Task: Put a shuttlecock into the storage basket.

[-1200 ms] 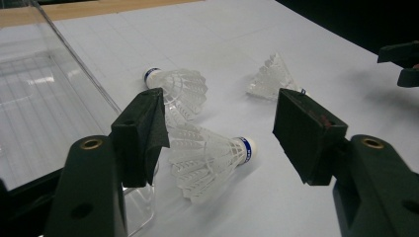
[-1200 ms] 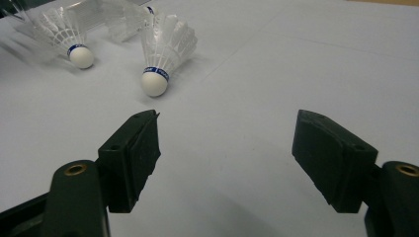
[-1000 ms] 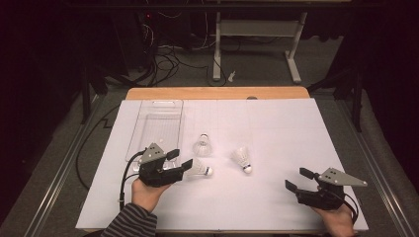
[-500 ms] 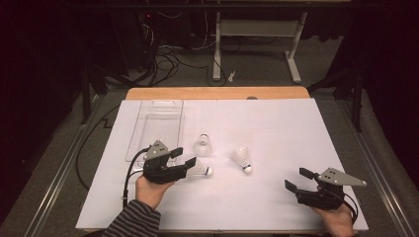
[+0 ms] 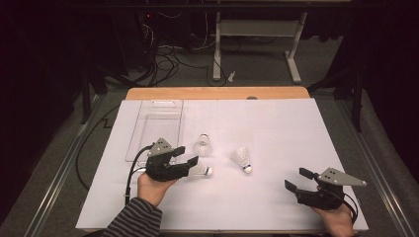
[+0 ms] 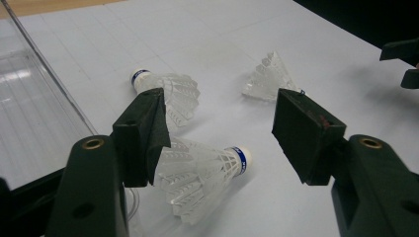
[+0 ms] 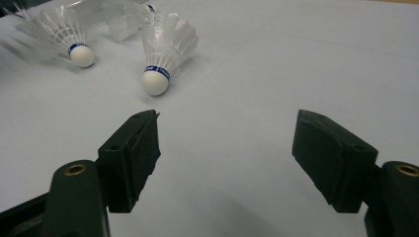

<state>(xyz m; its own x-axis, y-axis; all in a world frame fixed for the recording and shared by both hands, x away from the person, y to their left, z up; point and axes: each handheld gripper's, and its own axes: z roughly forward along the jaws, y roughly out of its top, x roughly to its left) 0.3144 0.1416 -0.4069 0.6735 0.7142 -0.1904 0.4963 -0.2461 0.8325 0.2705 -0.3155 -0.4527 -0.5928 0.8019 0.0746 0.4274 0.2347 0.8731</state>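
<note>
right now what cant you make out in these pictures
- Nearest shuttlecock: left gripper view, the left gripper has its jaws open around it; one pad covers part of its skirt, so contact is unclear.
- Far shuttlecock: right gripper view, blurred and cut by the top edge.
- Clear tray: high view, too see-through to tell what it holds.
- Right gripper: high view, jaws open, small.
</note>
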